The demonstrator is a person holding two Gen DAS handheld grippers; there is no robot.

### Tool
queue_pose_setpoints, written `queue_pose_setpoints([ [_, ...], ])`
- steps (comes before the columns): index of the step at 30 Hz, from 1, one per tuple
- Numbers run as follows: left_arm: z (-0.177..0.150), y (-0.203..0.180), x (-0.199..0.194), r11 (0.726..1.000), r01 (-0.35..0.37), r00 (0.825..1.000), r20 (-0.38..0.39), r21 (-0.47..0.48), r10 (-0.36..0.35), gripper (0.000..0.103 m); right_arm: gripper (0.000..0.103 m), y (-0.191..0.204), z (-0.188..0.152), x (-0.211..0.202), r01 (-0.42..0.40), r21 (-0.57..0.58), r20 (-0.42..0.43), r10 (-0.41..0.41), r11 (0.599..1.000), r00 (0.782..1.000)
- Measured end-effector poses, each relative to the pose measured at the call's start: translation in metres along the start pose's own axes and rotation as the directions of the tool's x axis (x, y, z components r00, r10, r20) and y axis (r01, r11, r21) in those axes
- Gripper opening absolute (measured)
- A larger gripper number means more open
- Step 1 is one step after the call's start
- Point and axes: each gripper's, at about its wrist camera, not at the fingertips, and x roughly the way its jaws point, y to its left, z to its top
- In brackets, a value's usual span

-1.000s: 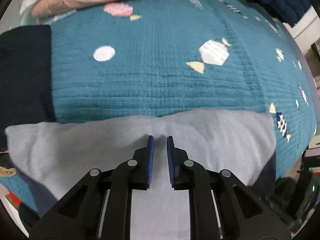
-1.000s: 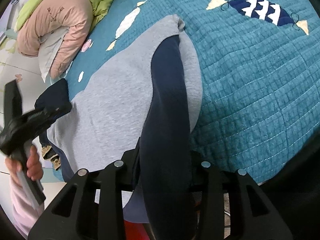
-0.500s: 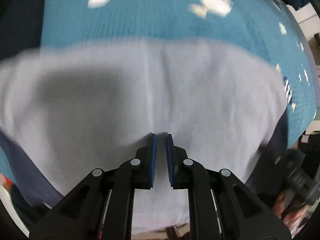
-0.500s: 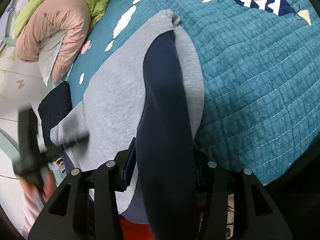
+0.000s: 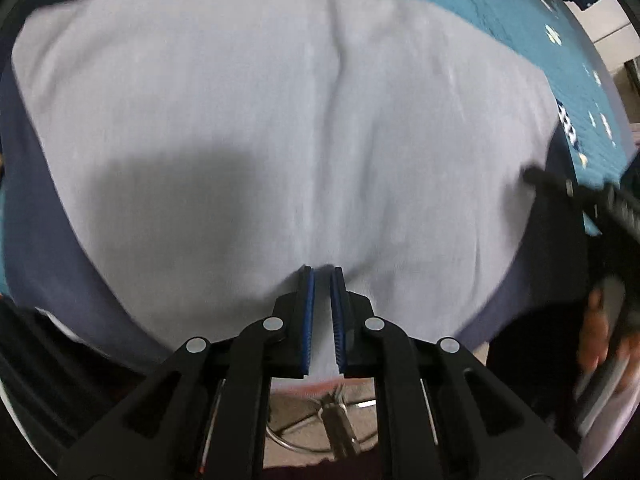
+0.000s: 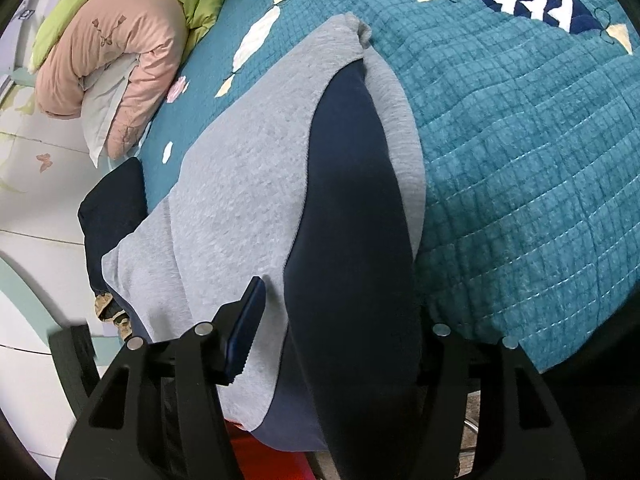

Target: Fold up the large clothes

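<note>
On the bed (image 6: 520,152), a grey sweatshirt (image 5: 280,120) lies spread. The left gripper (image 5: 322,276) has its fingers nearly clenched at its 6 o'clock hem. The right gripper (image 6: 344,320) has its fingers released around the navy sleeve (image 6: 352,208)

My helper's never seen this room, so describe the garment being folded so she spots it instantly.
Start at the teal quilted bedspread with fish patches. At its near edge lies the grey sweatshirt, overhanging the bed. Unlike the pink-and-green duvet far off, it is pale grey with a navy sleeve draped over it.

open quilt (image 6: 520,168) right of sweatshirt (image 6: 248,184), bedding roll (image 6: 116,60) far-left
</note>
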Motion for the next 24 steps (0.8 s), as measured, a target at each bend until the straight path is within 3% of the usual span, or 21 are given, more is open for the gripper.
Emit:
queue_pose_setpoints([
  [2,-0.011,0.010,0.014,0.998,0.040,0.995,-0.086,-0.051,-0.044,0.008,0.056,0.000,0.000,0.000,0.004,-0.002,-0.001,-0.004,1.000,1.000],
  [7,-0.005,0.006,0.000,0.999,0.050,0.994,-0.101,-0.008,-0.051,0.009,0.056,0.001,-0.001,0.001,0.001,0.007,0.004,-0.001,1.000,1.000],
  [12,0.051,-0.013,-0.052,0.996,0.065,0.996,0.063,0.063,-0.068,0.009,0.056,0.000,-0.001,0.001,-0.001,0.009,0.003,0.001,1.000,1.000],
  [16,0.118,-0.021,-0.069,1.000,0.021,0.986,0.163,0.016,-0.024,0.009,0.056,0.000,-0.001,0.001,-0.004,0.014,0.000,0.004,1.000,1.000],
  [19,0.160,-0.017,-0.054,1.000,-0.010,0.986,0.165,-0.017,0.012,0.009,0.056,0.000,-0.001,0.002,-0.003,0.013,-0.002,0.003,1.000,1.000],
  [21,0.185,0.001,-0.017,0.999,-0.021,0.995,0.094,-0.041,0.024,0.009,0.057,-0.002,0.001,0.001,-0.004,0.012,-0.007,0.004,1.000,1.000],
  [22,0.190,0.006,0.005,0.997,-0.028,0.999,0.043,-0.068,0.031,0.009,0.058,-0.003,0.002,0.002,-0.009,0.013,-0.010,0.010,1.000,1.000],
  [24,0.188,0.011,0.024,0.994,0.007,0.998,0.068,-0.106,0.000,0.008,0.058,-0.004,0.003,0.001,-0.014,0.011,-0.014,0.014,1.000,1.000],
])
